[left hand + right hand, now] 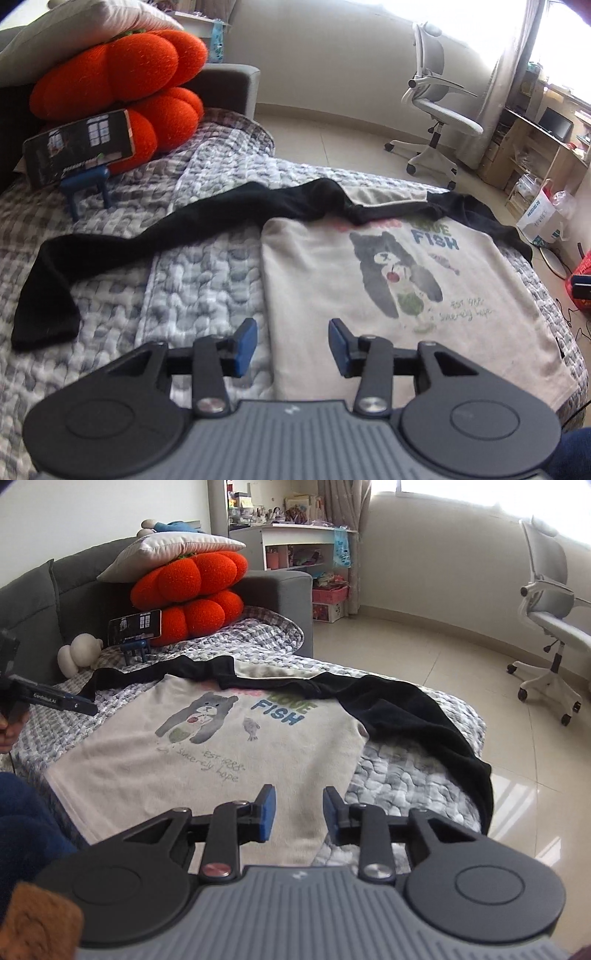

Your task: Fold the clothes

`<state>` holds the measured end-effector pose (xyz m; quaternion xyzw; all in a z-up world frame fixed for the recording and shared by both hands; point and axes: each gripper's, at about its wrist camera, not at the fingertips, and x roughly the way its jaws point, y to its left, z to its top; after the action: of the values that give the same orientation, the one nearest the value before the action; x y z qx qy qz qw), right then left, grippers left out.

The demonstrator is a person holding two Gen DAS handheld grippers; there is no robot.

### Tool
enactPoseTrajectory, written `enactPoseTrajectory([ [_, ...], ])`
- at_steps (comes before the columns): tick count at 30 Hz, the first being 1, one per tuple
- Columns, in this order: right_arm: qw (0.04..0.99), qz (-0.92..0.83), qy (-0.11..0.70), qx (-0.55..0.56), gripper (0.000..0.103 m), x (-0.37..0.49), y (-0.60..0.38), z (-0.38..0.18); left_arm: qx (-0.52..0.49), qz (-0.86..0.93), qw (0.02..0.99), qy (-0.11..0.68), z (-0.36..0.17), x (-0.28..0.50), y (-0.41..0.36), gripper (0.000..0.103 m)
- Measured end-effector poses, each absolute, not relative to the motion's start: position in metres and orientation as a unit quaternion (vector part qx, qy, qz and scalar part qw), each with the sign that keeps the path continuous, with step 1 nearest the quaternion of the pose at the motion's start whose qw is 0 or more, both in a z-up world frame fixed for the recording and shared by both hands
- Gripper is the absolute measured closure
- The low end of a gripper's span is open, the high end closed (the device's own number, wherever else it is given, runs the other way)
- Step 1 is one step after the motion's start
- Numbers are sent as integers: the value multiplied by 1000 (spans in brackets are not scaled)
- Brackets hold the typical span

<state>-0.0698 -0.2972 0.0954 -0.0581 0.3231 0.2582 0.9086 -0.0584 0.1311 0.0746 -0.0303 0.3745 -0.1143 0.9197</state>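
Walls [424, 554]: plain off-white. Floor [424, 657]: glossy beige tile, reflecting daylight. Window [480, 494]: upper right of the right wrist view, overexposed, with a curtain [343, 502] at its left edge. Sofa [44, 590]: grey, covered by a grey-white quilt [406, 775]; two orange cushions [192, 594] stacked at its far end under a white pillow [166, 554]. Office chair [439, 110]: white, on casters, on the floor. Shelves [295, 550]: white, cluttered, against the far wall. Wooden desk [528, 147]: at the right edge of the left wrist view.

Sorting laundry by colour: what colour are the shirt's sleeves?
Black sleeves on a cream shirt; clearest in the right wrist view.
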Motion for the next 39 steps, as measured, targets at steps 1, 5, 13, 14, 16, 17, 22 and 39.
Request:
enactPoseTrajectory([
  [1,905,263,330,-59,70,-55,-291,94,-27,-122,919,375,75,-47,126,59],
  [5,890,278,354,-69,71,0,-264,85,-17,-154,913,377,74,-3,107,59],
  [13,871,283,384,-120,70,79,-213,52,-28,-199,892,406,54,71,78,54],
  [14,872,282,381,-123,71,85,-212,49,-21,-199,891,407,50,77,74,53],
  [16,875,280,374,-125,71,96,-209,44,-10,-193,890,414,43,90,69,53],
  [17,878,278,370,-123,71,101,-209,43,-4,-190,889,417,41,96,68,53],
  [22,892,260,350,-120,73,129,-206,44,-4,-183,895,408,45,130,77,54],
  [39,937,157,308,-55,76,188,-212,45,-23,-78,930,358,59,160,131,53],
])
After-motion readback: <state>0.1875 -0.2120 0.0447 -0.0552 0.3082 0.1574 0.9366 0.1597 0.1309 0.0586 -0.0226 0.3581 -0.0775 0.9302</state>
